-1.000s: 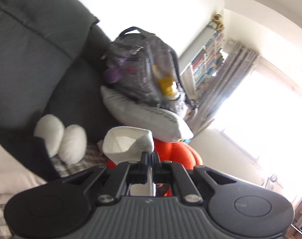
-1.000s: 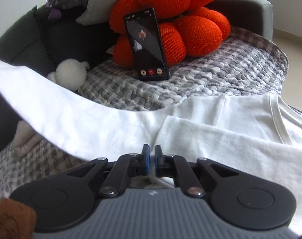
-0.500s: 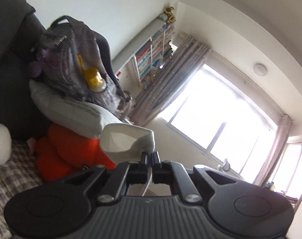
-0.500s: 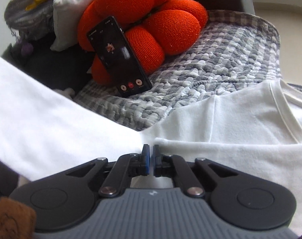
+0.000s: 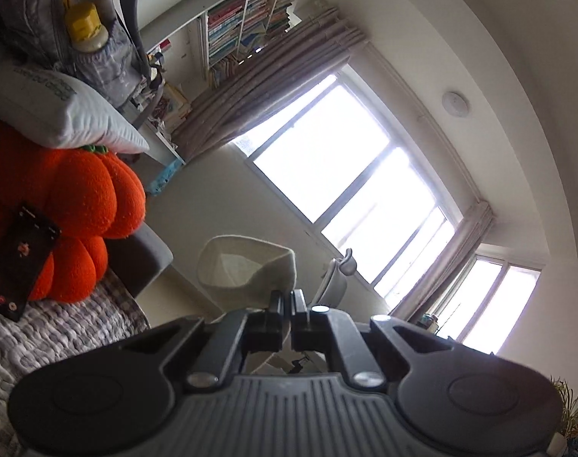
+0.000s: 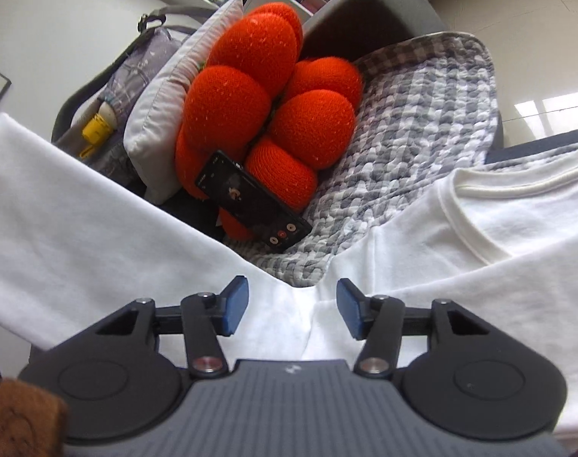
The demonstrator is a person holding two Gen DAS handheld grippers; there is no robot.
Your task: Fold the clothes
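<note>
Left wrist view: the left gripper [image 5: 287, 301] has its jaws pressed together, pinching a cuff of white knit fabric [image 5: 247, 266] that stands up in an open loop just past the fingertips. The gripper points level, toward a bright window [image 5: 346, 175] with a gathered beige curtain [image 5: 258, 76].

At the left edge, a black smartphone [image 5: 16, 262] with a lit screen leans against an orange segmented plush cushion [image 5: 83, 198]. A pale grey pillow [image 5: 56, 110] lies on top of the cushion, and a grey backpack [image 5: 60, 15] with a yellow-capped bottle [image 5: 85, 30] in its side pocket sits above that. All rest on a grey-and-white checked knit blanket [image 5: 56, 331].

Right wrist view: a white long-sleeved shirt [image 6: 479, 259] lies spread on the blanket's near edge, ribbed collar toward the right. Its left sleeve [image 6: 60, 205] is lifted and stretches up to the left edge of the view. The right gripper [image 6: 292, 306] hangs over the shirt near the underarm, blue pads [image 6: 233, 304] spread and opening. The fabric lies below the pads, not gripped.

The phone, cushion, pillow and backpack stand well beyond, at the blanket's far side.
</note>
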